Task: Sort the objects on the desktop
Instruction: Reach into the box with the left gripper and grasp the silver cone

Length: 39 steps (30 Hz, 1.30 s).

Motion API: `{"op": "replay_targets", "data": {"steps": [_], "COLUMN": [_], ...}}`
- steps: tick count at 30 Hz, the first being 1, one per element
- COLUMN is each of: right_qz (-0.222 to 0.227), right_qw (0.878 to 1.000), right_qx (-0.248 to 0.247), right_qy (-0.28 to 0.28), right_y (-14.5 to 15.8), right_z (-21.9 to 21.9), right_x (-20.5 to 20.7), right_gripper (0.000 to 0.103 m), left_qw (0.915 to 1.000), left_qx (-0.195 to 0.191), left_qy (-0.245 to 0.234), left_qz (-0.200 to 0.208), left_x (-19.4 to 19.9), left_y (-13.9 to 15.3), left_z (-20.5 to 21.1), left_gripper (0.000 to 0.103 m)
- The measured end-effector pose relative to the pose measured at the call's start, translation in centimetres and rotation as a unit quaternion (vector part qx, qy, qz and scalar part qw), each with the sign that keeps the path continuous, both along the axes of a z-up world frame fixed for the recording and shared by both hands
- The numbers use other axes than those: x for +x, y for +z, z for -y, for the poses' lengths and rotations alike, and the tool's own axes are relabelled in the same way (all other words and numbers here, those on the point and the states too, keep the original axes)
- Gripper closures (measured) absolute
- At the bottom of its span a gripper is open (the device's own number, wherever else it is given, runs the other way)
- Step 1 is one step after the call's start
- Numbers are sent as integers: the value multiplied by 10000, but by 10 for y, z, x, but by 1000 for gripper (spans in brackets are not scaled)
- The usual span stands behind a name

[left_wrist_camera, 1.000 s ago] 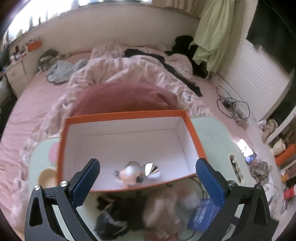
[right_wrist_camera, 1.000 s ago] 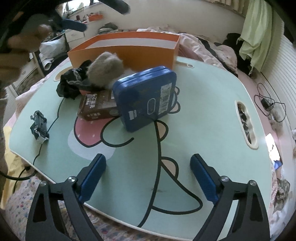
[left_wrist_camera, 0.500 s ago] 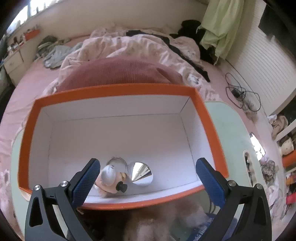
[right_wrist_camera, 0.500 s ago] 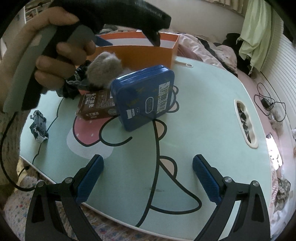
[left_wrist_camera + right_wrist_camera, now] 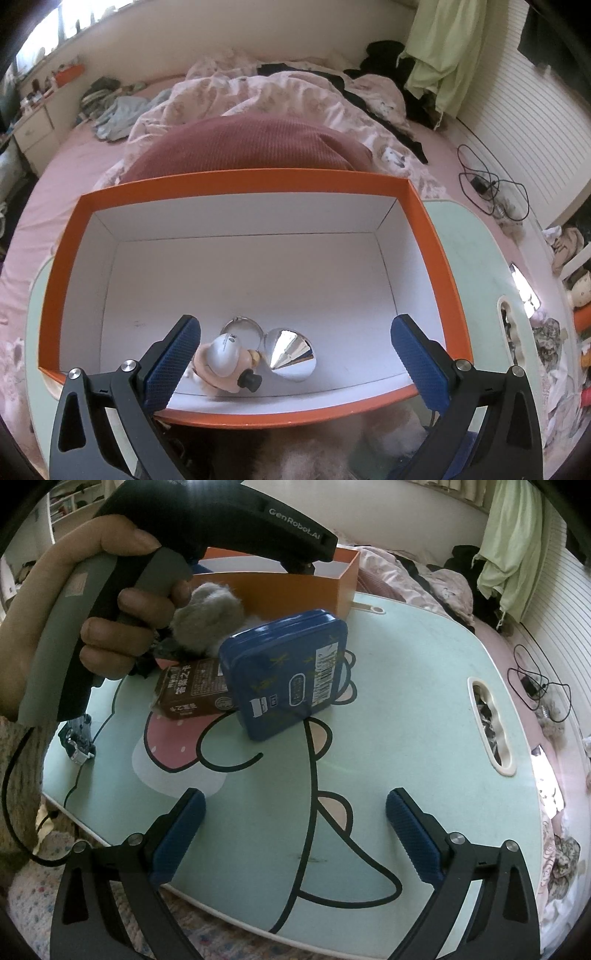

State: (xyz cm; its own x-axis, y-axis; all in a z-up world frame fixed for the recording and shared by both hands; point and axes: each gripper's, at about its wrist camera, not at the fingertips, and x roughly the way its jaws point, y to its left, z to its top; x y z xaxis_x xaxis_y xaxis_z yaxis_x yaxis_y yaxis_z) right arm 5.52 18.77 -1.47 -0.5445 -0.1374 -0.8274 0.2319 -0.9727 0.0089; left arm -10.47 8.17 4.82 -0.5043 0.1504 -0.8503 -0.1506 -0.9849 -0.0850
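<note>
Fingers (image 5: 173,363) of both grippers wide apart, empty; blue tin (image 5: 291,674) propped on edge, leaning leftward.

Soft daylight fills both views, coming from a window (image 5: 55,48) at the upper left that is blown out to white. The white inside of the box (image 5: 240,277) is bright and evenly lit, with faint shadows. A small mirror (image 5: 290,352) in it throws a hard glint. The fisheye bends straight lines and darkens the corners. The fluffy thing (image 5: 314,454) at the bottom edge is blurred. The desk (image 5: 388,709) shows mild sheen.
</note>
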Motion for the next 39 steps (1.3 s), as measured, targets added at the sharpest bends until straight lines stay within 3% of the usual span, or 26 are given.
{"op": "replay_targets", "data": {"steps": [6, 11, 16, 18, 21, 25, 26, 27, 28, 30, 33, 39], "right_qz": [2, 0, -1, -10, -9, -10, -8, -7, -8, -8, -5, -6], "right_qw": [10000, 10000, 10000, 10000, 10000, 10000, 10000, 10000, 10000, 10000, 10000, 10000], "right_qx": [-1, 0, -3, -6, -5, -1, -6, -3, -6, -5, -11, -8], "right_qy": [-3, 2, -9, -11, -10, -15, -13, -9, -11, -9, -13, -13], "right_y": [0, 0, 0, -1, -1, -1, -1, -1, -1, -1, -1, -1], "right_z": [0, 0, 0, -1, -1, -1, -1, -1, -1, -1, -1, -1], "right_x": [0, -1, -1, 0, 0, 0, 0, 0, 0, 0, 0, 0], "right_gripper": [4, 4, 4, 4, 4, 4, 4, 4, 4, 4, 4, 4], "left_qw": [9998, 9989, 9940, 9889, 9824, 9845, 9842, 9839, 9824, 9828, 9834, 9887], "left_qx": [-164, -181, -31, 87, -59, -312, -398, -510, -640, -867, -782, -53], "left_qy": [-53, -282, -607, -781, -843, -954, -969, -1002, -1050, -1067, -1119, -1034], "left_qz": [54, 321, 913, 1260, 1666, 1437, 1427, 1388, 1404, 1231, 1197, 1080], "left_x": [-5, -18, -35, -42, -49, -44, -43, -41, -40, -38, -38, -42], "left_y": [3, 13, 12, 5, -17, -20, -20, -20, -23, -21, -22, -9], "left_z": [2, 4, 3, 1, -1, -6, -7, -8, -10, -11, -8, 10], "left_gripper": [1, 18, 30, 34, 46, 47, 52, 65, 71, 93, 103, 103]}}
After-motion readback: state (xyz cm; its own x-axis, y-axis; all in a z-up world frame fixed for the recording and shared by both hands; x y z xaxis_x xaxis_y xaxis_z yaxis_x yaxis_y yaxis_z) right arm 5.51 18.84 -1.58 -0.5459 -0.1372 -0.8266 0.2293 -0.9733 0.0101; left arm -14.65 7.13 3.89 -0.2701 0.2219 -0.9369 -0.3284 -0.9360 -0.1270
